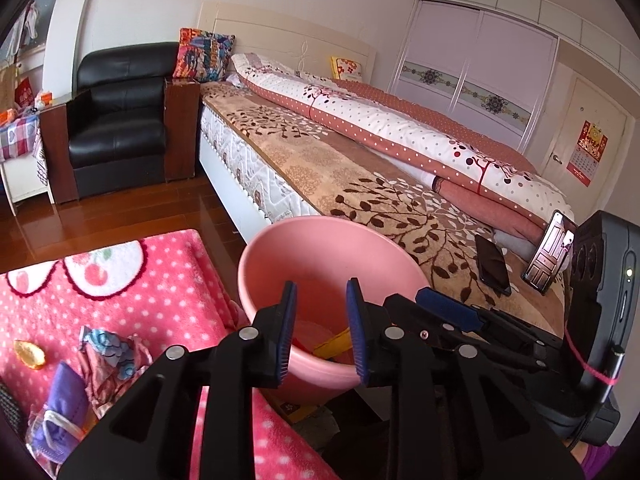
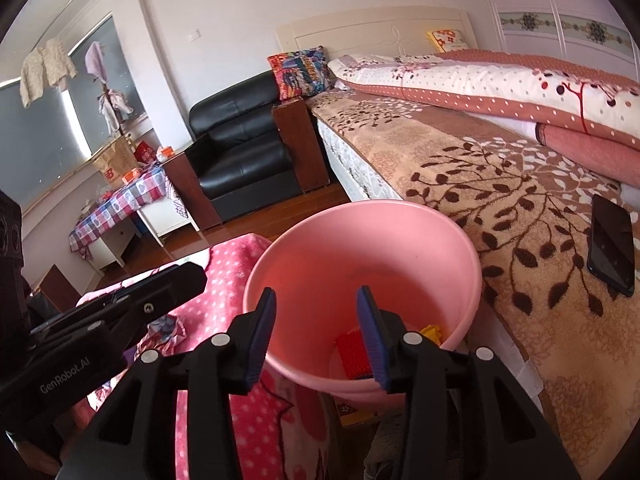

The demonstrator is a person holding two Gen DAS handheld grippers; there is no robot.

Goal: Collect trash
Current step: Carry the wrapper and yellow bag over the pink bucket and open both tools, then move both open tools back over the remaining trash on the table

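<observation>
A pink plastic bin (image 1: 280, 256) (image 2: 400, 236) stands between a pink dotted blanket (image 1: 160, 280) (image 2: 236, 268) and the bed. Red and yellow trash pieces (image 2: 354, 354) lie at its bottom. My left gripper (image 1: 322, 300) is open and empty, held over the bin's near rim. My right gripper (image 2: 316, 312) is open and empty, just above the bin's mouth. On the blanket lie a crumpled patterned wrapper (image 1: 108, 354), a purple packet (image 1: 60, 412) and a small orange piece (image 1: 30, 354), to the left of the left gripper.
The bed (image 1: 340, 160) with a leaf-pattern cover runs along the right, with a black phone (image 2: 610, 250) and a propped phone (image 1: 550, 252) on it. A black armchair (image 1: 120, 120) stands behind on the wooden floor (image 1: 120, 216). A small checked-cloth table (image 2: 120, 208) is at the left.
</observation>
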